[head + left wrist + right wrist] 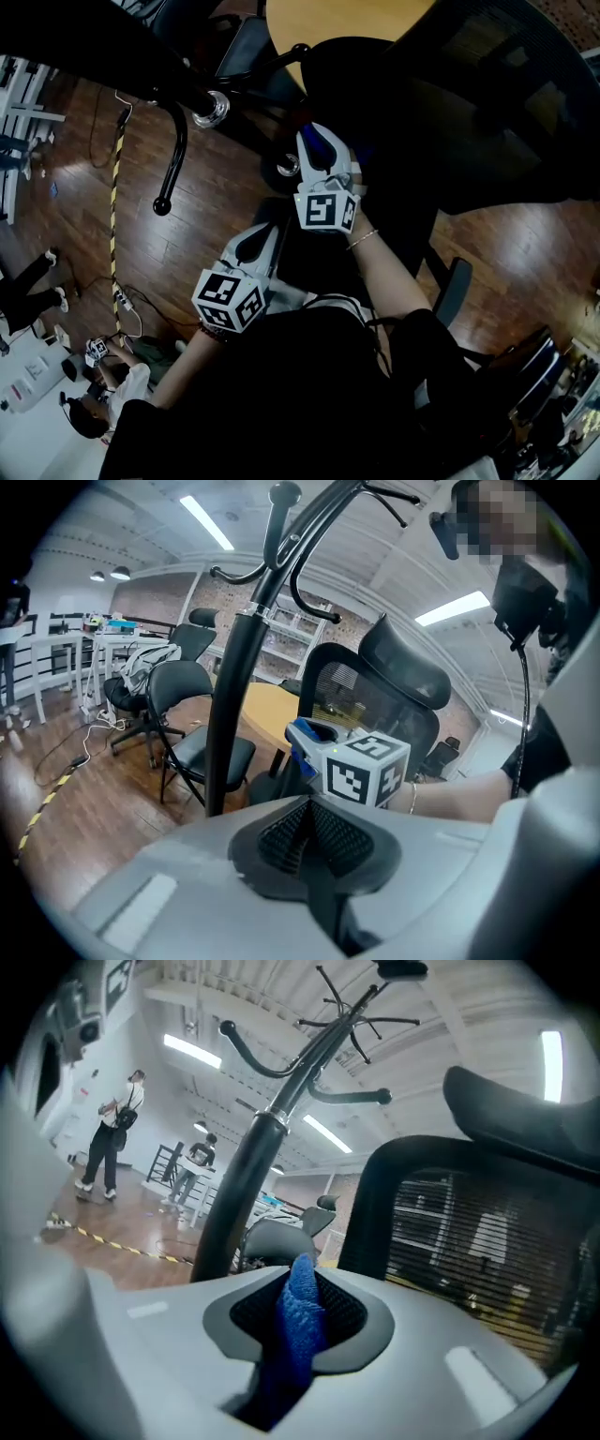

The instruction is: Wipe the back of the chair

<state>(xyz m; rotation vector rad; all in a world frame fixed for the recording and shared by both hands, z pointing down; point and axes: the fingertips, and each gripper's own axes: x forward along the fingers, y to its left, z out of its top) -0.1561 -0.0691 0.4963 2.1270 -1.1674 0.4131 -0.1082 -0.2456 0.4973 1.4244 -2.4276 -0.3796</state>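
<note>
My right gripper [300, 1309] has its jaws pressed together on a blue cloth [302, 1324], a nubbly strip that stands up between the black ribbed pads [345, 1314]. My left gripper [309, 829] is closed too, its ribbed faces meeting with nothing between them. The chair's back [478, 1241] rises near the cloth, ahead and to its right. It is a rounded black frame around see-through mesh with fine horizontal lines, topped by a smooth curved headrest [525, 1115]. A glossy black coat stand [246, 1180] with curved hooks slants across both gripper views. The head view shows what those do not: both grippers over a dark, shiny wooden floor [225, 178], the right one further forward beside the chair, and the edge of a pale round wooden table [347, 21]. Only the left gripper view shows the right gripper's marker cube [367, 766] and my forearm [459, 794] behind it.
</note>
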